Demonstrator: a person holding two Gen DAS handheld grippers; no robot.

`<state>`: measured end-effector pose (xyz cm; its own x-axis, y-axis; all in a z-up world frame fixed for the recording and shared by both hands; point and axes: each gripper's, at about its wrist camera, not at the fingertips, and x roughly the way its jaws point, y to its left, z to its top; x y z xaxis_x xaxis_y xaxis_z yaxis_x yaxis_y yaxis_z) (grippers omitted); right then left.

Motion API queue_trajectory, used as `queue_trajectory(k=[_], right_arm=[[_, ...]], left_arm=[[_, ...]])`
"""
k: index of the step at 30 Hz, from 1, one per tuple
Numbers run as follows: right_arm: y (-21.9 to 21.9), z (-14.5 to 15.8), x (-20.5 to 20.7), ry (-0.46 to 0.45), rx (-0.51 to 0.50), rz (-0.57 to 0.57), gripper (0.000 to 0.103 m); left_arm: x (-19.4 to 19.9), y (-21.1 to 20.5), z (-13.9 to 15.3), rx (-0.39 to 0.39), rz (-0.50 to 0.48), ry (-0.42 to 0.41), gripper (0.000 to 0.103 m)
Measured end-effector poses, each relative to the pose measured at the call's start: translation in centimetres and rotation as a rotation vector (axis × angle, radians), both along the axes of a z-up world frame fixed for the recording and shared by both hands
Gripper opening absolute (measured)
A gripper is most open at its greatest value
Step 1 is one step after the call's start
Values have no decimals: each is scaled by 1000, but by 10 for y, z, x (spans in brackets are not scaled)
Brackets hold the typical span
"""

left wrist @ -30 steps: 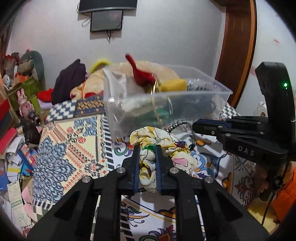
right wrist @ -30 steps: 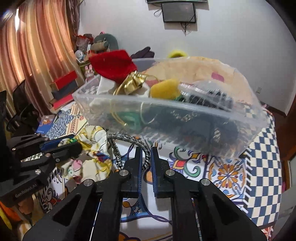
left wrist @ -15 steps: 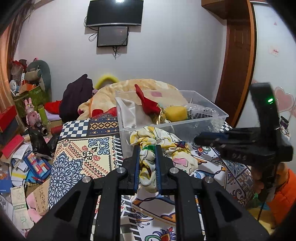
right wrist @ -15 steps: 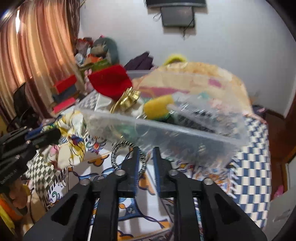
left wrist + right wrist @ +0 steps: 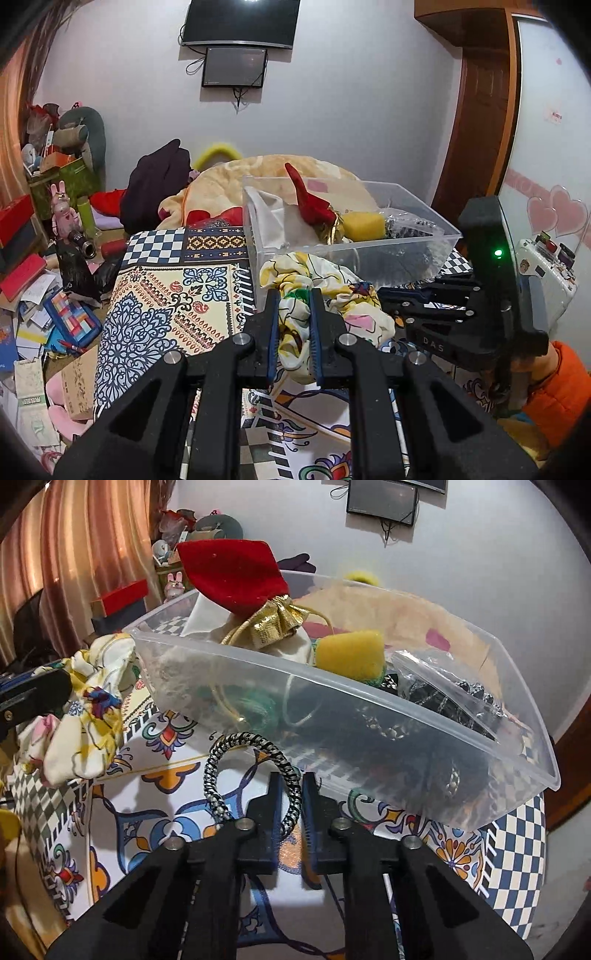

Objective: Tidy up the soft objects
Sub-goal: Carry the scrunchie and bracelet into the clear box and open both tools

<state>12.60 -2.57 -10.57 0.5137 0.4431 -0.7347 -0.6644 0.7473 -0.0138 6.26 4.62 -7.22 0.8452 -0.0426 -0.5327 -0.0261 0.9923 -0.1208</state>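
Both claws loaded, clear bin just ahead.
Left claw (image 5: 293, 325) clamped on floral scrunchie (image 5: 321, 291), light and floppy, gripped mid-bunch; right claw (image 5: 288, 805) pinches braided hair tie (image 5: 251, 771), thin and springy. Bin (image 5: 369, 709) crowded; red pouch (image 5: 232, 576) juts above its rim, likely obstructing drop-in.

1. the left gripper (image 5: 293, 325) has risen with the floral scrunchie (image 5: 325, 291) clamped in it, from below the clear bin (image 5: 406, 240) wall to about level with its rim, so the bin's contents now show from above.
2. the right gripper (image 5: 288, 805) has lifted its braided black-and-white ring (image 5: 255, 771) to just in front of the bin's near wall (previously lower, nearer the patterned cloth (image 5: 166, 794)).
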Motion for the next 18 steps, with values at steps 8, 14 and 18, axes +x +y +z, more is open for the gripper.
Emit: queue_trajectory(k=[8, 14, 18], right_arm=[[-15, 12, -11, -49, 55, -13, 6], [-36, 36, -23, -91, 155, -29, 6], [-49, 56, -24, -108, 236, -36, 6]], left_arm=[[-5, 3, 10, -13, 9, -27, 14], [-5, 2, 25, -13, 13, -70, 14], [4, 1, 38, -29, 6, -100, 14]])
